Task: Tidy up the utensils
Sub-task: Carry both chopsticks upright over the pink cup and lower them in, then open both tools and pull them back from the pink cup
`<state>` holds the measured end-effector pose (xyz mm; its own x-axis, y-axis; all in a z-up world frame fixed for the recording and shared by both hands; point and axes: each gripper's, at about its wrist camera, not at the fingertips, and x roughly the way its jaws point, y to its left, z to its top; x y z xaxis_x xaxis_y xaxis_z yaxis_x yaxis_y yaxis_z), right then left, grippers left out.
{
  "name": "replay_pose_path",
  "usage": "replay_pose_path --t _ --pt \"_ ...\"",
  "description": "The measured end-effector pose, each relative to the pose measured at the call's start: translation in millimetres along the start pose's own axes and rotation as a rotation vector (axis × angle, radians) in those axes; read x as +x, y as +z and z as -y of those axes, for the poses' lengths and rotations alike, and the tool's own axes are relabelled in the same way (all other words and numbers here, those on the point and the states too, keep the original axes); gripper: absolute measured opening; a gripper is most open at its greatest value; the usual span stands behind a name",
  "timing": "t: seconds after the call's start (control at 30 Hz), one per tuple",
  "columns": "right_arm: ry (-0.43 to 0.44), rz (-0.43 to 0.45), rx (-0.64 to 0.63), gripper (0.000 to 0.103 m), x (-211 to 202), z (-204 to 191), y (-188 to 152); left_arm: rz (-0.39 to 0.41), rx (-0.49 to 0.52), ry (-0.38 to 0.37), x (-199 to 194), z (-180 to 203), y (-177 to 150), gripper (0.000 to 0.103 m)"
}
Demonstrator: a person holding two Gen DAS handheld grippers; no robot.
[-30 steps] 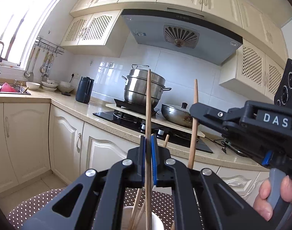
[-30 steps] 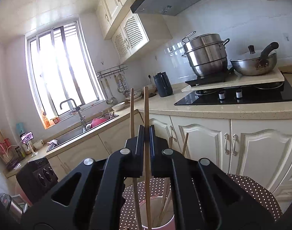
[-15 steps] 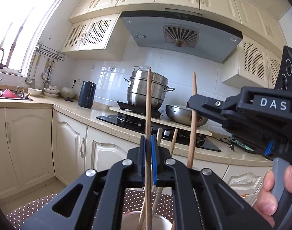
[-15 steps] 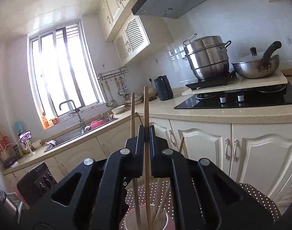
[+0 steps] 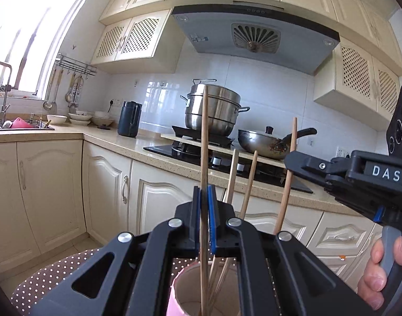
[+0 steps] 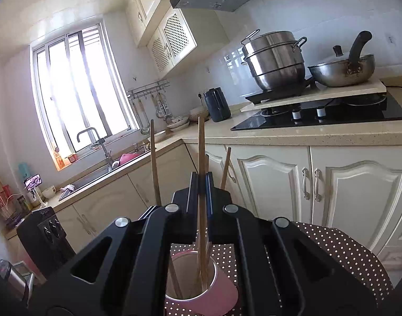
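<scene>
In the left wrist view my left gripper (image 5: 204, 205) is shut on an upright wooden chopstick (image 5: 205, 137). Its lower end reaches down inside the pink cup (image 5: 176, 297) below. To the right, my right gripper (image 5: 290, 162) pinches a second chopstick (image 5: 286, 192) over the same cup. Two more chopsticks (image 5: 234, 176) lean in the cup. In the right wrist view my right gripper (image 6: 201, 184) is shut on its chopstick (image 6: 201, 147), which goes into the pink cup (image 6: 223, 299). The left-held chopstick (image 6: 155, 163) stands to its left.
The cup stands on a table with a brown polka-dot cloth (image 6: 346, 250). Behind it runs a counter (image 5: 116, 139) with cream cabinets, a stove with a steel steamer pot (image 5: 214, 110) and a wok (image 5: 261, 142), a dark kettle (image 5: 129, 118) and a sink (image 6: 95, 176).
Both grippers have sunk with their chopsticks. The pink cup has come further into view, and the chopstick ends sit deeper in it.
</scene>
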<state>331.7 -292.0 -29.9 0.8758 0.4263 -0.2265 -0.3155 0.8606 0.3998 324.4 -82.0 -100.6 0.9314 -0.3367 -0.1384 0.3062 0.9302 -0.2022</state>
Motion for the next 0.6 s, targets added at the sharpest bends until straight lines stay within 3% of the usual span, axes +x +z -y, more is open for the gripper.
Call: replay_pose_path --t 0.53,0.6 --pt "-0.024 -0.05 0.041 0.006 -3.9 2.6 -20.1 -0.086 -0.003 -0.019 -16.2 -0.4 -8.0 0.007" --pt "-0.024 -0.061 0.044 0.006 -2.9 2.6 -21.5 -0.095 -0.01 -0.016 -18.6 -1.8 -6.0 0.014"
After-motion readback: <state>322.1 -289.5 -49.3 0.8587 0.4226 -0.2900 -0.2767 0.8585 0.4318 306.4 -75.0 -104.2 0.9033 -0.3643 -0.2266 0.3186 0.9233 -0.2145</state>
